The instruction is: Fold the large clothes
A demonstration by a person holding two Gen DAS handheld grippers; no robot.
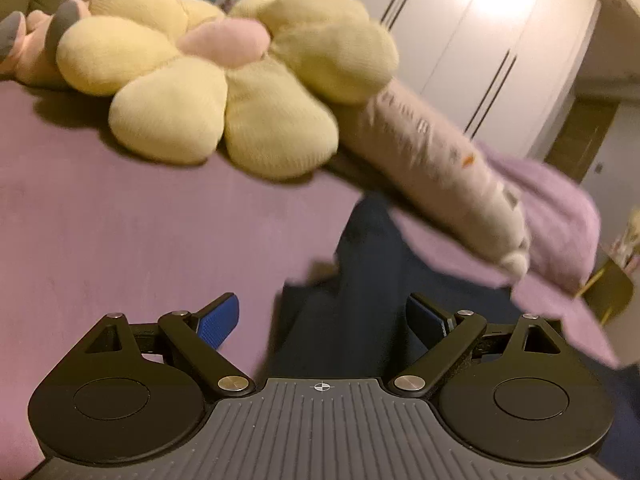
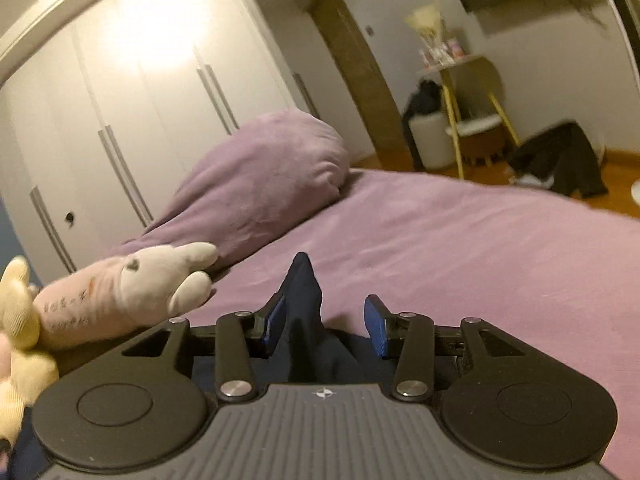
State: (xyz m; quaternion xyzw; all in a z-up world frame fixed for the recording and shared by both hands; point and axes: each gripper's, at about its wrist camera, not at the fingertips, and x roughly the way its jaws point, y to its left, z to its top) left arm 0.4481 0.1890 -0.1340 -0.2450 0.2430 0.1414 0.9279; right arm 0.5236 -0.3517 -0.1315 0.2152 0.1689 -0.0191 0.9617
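Observation:
A dark navy garment point(image 1: 360, 280) lies on the purple bed sheet point(image 1: 120, 240). In the left wrist view my left gripper point(image 1: 324, 320) is open, its blue pads wide apart over the garment's edge, the right pad above the cloth. In the right wrist view a raised fold of the navy garment point(image 2: 304, 300) stands between the fingers of my right gripper point(image 2: 326, 326), which is open; the cloth lies against the left pad point(image 2: 276, 322) and apart from the right one.
A yellow flower-shaped cushion point(image 1: 224, 80) and a long pale plush toy point(image 1: 440, 168) lie on the bed ahead, the toy also in the right wrist view point(image 2: 120, 292). A purple pillow point(image 2: 264, 184) sits by the white wardrobe point(image 2: 140, 100). A side table and clothes stand on the floor beyond.

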